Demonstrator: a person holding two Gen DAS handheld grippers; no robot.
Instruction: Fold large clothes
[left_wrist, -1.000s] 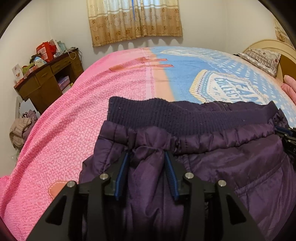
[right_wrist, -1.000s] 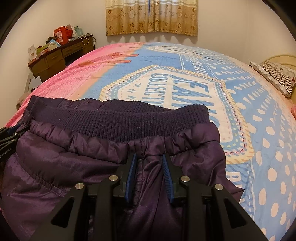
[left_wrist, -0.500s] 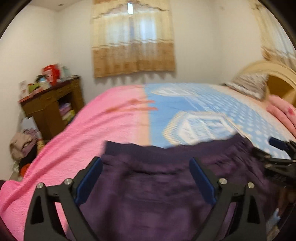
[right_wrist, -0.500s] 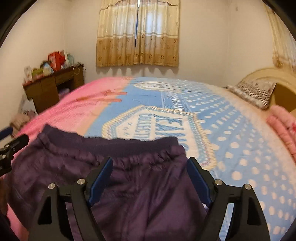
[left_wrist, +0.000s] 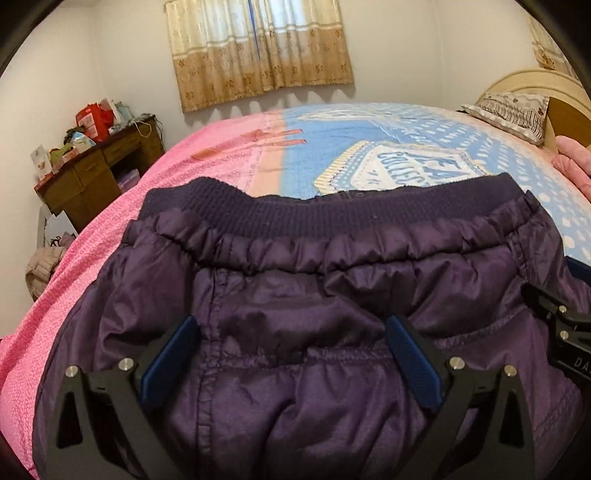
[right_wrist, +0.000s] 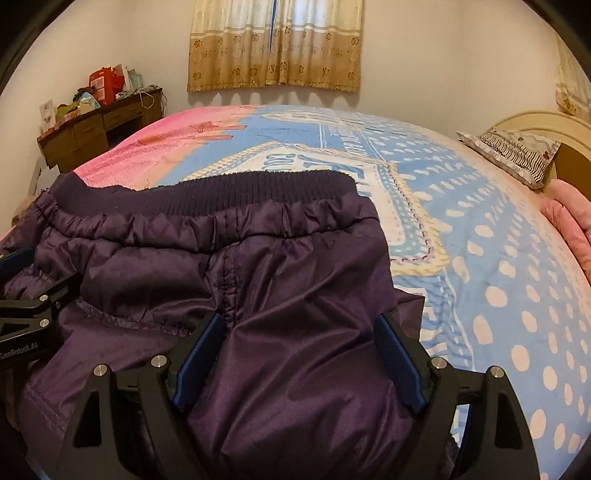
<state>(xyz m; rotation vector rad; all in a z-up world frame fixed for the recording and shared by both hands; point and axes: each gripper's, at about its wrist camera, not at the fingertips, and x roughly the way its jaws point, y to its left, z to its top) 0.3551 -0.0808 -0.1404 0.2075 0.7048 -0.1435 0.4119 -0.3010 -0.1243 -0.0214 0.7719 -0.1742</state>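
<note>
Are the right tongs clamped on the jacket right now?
No, the right tongs are spread wide open, with the purple jacket lying loose between them.

The bed (right_wrist: 498, 266) ahead carries a purple padded garment (right_wrist: 288, 295) nearest, a striped pillow (right_wrist: 513, 153) far right.

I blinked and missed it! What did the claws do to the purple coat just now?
Both let go. The left claw and right claw, each pinching the shiny purple padded jacket a second ago, now gape open above it. The jacket stayed flat on the pink-and-blue bedspread.
</note>
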